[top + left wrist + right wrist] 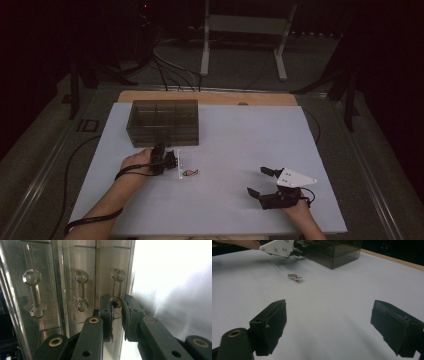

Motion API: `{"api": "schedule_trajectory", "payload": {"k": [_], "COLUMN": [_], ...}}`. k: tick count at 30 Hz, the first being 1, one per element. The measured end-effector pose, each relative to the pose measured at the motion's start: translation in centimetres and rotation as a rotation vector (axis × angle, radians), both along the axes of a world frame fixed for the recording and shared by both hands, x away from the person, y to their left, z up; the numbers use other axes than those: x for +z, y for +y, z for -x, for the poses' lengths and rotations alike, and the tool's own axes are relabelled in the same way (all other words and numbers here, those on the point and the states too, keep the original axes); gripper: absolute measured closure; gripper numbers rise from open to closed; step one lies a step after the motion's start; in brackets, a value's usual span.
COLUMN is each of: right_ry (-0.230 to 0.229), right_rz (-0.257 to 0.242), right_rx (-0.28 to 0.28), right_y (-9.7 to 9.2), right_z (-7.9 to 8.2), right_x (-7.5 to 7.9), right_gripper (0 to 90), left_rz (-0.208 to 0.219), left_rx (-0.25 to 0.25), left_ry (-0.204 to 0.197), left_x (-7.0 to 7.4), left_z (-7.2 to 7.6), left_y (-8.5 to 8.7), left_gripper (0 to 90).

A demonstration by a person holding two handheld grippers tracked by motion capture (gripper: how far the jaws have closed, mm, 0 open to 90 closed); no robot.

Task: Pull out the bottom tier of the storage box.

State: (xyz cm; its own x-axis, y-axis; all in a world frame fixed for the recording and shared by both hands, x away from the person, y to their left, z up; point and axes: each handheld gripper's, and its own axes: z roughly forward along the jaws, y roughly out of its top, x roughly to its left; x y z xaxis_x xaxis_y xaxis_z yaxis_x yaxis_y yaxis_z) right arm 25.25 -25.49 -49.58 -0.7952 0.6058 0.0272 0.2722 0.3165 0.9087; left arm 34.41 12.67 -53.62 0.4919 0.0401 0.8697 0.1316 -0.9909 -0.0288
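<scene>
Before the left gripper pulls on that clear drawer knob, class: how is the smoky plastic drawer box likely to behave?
The drawer box looks like thin clear plastic, so probably light; it may slide on the smooth white table rather than open. Low and wide, it seems unlikely to tip. The left gripper pinches a small glossy knob, which may slip.

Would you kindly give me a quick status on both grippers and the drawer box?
Left gripper nearly closed around a drawer knob of the drawer box. Right gripper open, nothing held. Small hair clip lies apart, not blocking.
</scene>
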Motion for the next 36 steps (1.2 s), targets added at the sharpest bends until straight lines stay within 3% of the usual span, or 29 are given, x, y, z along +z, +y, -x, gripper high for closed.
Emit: {"api": "schedule_trajectory", "payload": {"k": [9, 11, 22, 30, 31, 35, 36], "right_ry": [0.0, 0.001, 0.003, 0.005, 0.006, 0.003, 0.003], "right_rz": [0.002, 0.001, 0.005, 0.006, 0.006, 0.006, 0.006], "right_rx": [0.002, 0.001, 0.005, 0.008, 0.008, 0.006, 0.006], "right_y": [0.0, 0.0, 0.1, 0.1, 0.1, 0.1, 0.1], "right_z": [0.0, 0.0, 0.0, 0.0, 0.0, 0.0, 0.0], "right_x": [0.0, 0.0, 0.0, 0.0, 0.0, 0.0, 0.0], "right_gripper": [13.2, 13.2, 13.2, 13.2, 13.2, 13.2, 13.2], "left_rz": [-0.025, -0.025, -0.016, -0.005, 0.018, 0.083, 0.083], "left_rx": [-0.01, -0.02, -0.025, -0.015, -0.013, 0.029, 0.029], "left_ry": [0.011, -0.001, 0.006, 0.053, 0.072, 0.064, 0.064], "left_x": [0.0, -0.3, -0.2, 0.3, 0.4, 0.7, 0.7], "left_z": [1.2, 1.5, 1.5, 1.2, 1.2, 1.4, 1.4], "left_y": [-0.1, 0.0, 0.3, 0.1, 0.1, 0.2, 0.2], "left_gripper": [79.0, 78.9, 78.7, 77.0, 73.4, 50.7, 46.2]}}
